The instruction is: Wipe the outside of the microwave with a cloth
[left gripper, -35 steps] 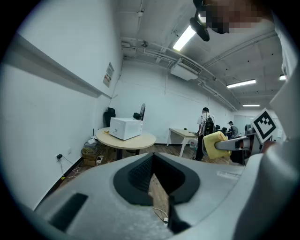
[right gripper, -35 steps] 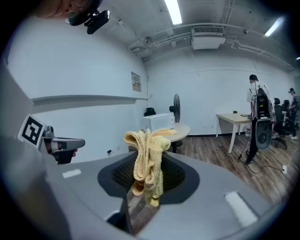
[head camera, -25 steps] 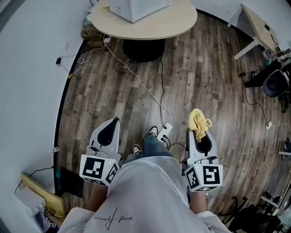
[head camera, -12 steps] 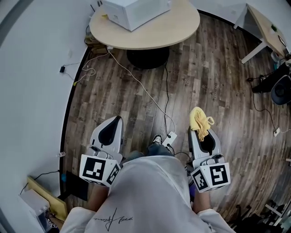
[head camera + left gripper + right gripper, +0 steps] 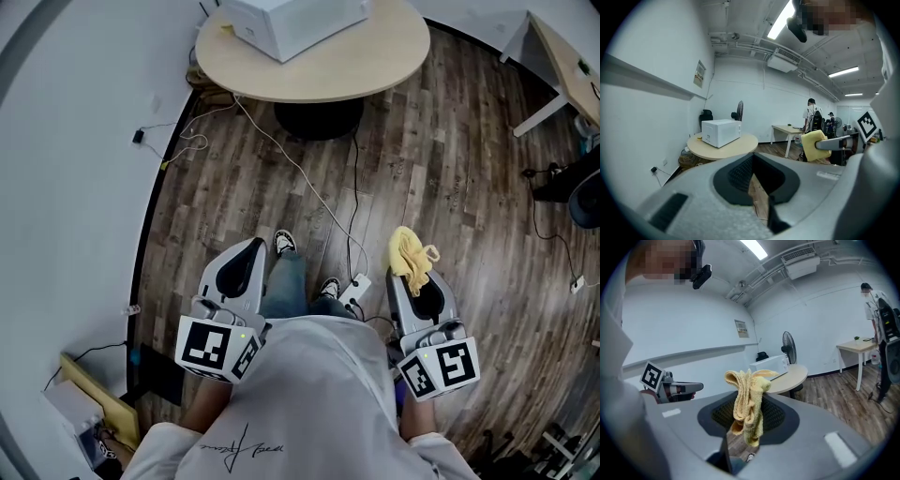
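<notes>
You're on the approach: right hand-held gripper clamps the yellow cloth, left hand-held gripper is closed and empty, so next carry the cloth to the microwave, well ahead at the round worktop's far-left edge.

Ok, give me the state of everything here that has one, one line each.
microwave: door closed, upright on the round table, nothing touching it.
cloth: bunched up, pinched between jaws, ends hanging loose.
left gripper: shut, empty.
right gripper: shut on the cloth.
</notes>
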Tool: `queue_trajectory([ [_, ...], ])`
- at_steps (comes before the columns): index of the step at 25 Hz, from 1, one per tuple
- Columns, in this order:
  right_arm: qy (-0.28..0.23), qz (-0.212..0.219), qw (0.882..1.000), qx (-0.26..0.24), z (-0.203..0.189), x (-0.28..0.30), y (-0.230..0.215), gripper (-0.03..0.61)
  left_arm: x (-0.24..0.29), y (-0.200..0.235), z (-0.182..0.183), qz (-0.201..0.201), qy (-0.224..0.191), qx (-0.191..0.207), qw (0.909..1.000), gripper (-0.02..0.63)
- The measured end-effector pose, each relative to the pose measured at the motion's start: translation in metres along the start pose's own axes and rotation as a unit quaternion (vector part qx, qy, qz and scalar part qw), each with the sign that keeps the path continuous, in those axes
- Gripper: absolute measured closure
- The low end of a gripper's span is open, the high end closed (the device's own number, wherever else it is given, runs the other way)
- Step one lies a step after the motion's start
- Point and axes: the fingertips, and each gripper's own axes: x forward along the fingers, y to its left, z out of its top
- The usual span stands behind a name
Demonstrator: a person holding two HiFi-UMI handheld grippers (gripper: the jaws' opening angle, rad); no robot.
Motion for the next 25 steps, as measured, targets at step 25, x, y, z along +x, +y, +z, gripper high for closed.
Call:
queue_trajectory([
  [25, 0.013, 0.014, 0.999, 0.043, 0.081, 0.229, -0.013, 0.442, 0.173, 0.150, 0.081, -0.032, 0.002, 0.018, 0.9993, 0.621],
])
